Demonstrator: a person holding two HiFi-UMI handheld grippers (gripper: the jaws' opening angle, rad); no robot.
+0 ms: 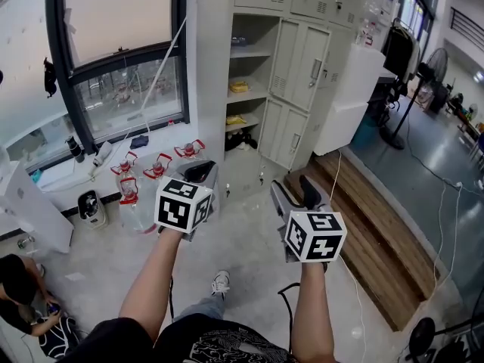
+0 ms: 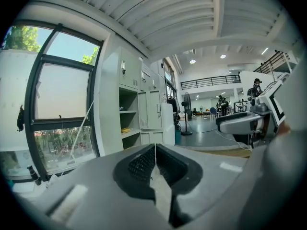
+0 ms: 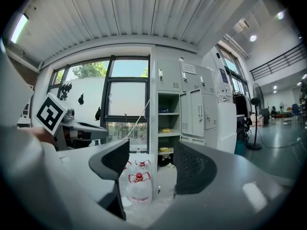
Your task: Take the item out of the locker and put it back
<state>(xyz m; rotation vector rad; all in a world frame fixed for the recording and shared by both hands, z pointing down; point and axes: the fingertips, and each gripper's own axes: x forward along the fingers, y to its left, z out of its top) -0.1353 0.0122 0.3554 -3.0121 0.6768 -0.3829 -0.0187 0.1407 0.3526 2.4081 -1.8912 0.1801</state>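
Person's standing back from the locker (image 1: 299, 55), both arms held out in front, nothing in either claw. Left claw (image 2: 154, 150) is pinched fully together and empty. Right claw (image 3: 151, 162) is spread wide with only floor and jugs (image 3: 139, 188) showing through the gap. The locker's open column is ahead of them, well apart from both claws. A yellow item (image 1: 239, 86) sits on the middle shelf, and another yellow thing (image 1: 236, 119) is one shelf down, with shoes (image 1: 242, 139) at the bottom. Can't tell which one's the target. The clear jugs with red handles stand on the floor left of the locker, under the window (image 1: 121, 59).
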